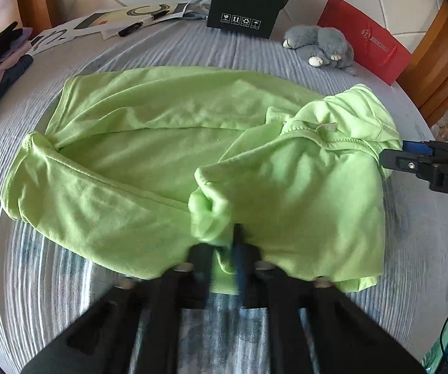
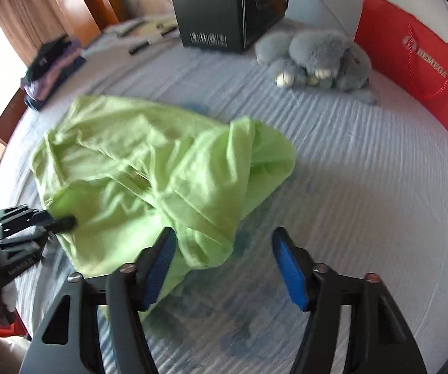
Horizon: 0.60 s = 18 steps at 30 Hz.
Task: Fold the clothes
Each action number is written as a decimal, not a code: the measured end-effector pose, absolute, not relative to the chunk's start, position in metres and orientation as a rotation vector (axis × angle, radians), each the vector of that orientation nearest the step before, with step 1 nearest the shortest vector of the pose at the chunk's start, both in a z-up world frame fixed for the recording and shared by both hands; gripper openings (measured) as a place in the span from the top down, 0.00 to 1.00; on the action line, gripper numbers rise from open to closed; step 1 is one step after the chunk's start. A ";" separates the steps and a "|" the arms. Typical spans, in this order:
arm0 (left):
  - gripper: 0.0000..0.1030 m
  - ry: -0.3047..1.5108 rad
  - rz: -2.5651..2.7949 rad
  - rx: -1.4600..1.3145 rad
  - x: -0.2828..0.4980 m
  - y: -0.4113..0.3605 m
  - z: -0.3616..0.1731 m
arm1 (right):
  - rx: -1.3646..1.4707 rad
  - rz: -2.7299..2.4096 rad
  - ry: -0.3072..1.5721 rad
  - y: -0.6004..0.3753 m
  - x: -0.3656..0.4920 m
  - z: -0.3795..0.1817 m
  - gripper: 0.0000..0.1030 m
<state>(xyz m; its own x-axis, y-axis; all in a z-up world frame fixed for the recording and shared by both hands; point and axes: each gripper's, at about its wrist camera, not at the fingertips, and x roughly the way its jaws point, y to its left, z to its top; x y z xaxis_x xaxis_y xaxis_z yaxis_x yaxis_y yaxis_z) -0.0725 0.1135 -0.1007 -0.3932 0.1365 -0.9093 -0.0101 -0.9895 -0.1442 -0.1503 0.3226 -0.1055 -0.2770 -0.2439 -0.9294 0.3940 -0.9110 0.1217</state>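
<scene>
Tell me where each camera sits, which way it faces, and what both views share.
Left wrist: on the left gripper, low over the bed, facing the green shirt; its fingers pinch cloth, right gripper at right.
Right wrist: on the right gripper, open, left gripper at left.
Shared: shirt, plush toy, red bag.

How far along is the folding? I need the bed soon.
Early stage. Done: the green shirt lies on the bed, its collar end flopped over the body. In hand: the left claw is shut on a bunched bit of shirt; the right claw is open beside it, holding nothing. Left: no neat fold shows yet, and the sleeves still need tucking.
</scene>
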 end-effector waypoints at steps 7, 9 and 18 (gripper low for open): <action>0.99 -0.255 2.663 -1.556 -0.049 0.087 -0.065 | 1.401 -2.188 0.170 0.292 -0.164 -0.062 0.96; 0.99 -0.282 2.706 -1.539 -0.042 0.070 -0.055 | 1.323 -2.170 0.188 0.269 -0.172 -0.042 0.96; 0.95 -0.374 2.741 -1.561 -0.041 -0.002 -0.051 | 1.218 -2.037 0.336 0.106 -0.236 -0.021 0.71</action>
